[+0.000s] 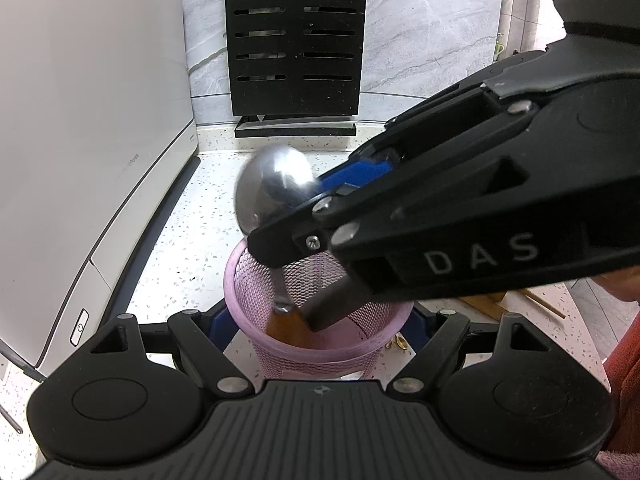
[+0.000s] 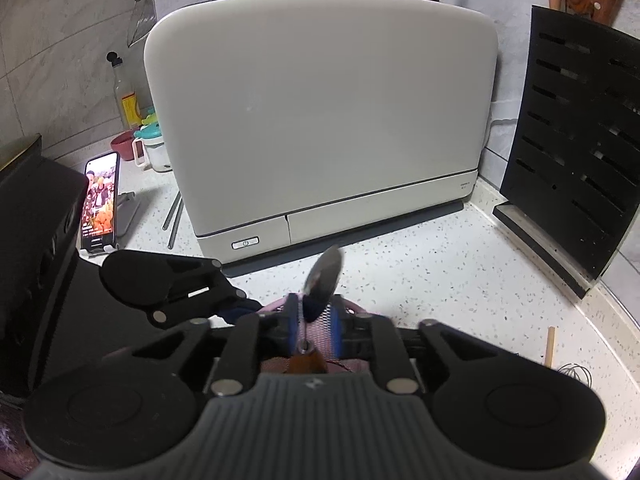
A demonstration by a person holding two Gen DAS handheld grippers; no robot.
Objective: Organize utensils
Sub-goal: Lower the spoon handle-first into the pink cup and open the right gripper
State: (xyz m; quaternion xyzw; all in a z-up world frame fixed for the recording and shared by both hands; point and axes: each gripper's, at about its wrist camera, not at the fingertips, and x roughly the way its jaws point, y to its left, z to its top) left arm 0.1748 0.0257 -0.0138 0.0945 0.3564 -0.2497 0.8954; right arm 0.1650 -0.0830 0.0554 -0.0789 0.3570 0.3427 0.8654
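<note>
A pink mesh utensil cup point(image 1: 320, 352) stands on the speckled counter between the fingers of my left gripper point(image 1: 318, 332), whose blue pads press its two sides. A spoon with a shiny metal bowl point(image 1: 276, 184) and a brown handle point(image 1: 284, 324) stands in the cup, handle down. My right gripper point(image 1: 320, 208) reaches in from the right above the cup. In the right wrist view the spoon point(image 2: 324, 276) is blurred between the blue pads of the right gripper point(image 2: 316, 320). The pads stand slightly apart and do not press its thin neck.
A large white appliance point(image 2: 320, 120) stands behind the cup, and a black slotted knife block point(image 2: 576, 160) to its right. A lit phone point(image 2: 100, 204) leans on a stand at the left. A wooden chopstick point(image 2: 551, 346) and a wire whisk point(image 2: 576, 372) lie at the right.
</note>
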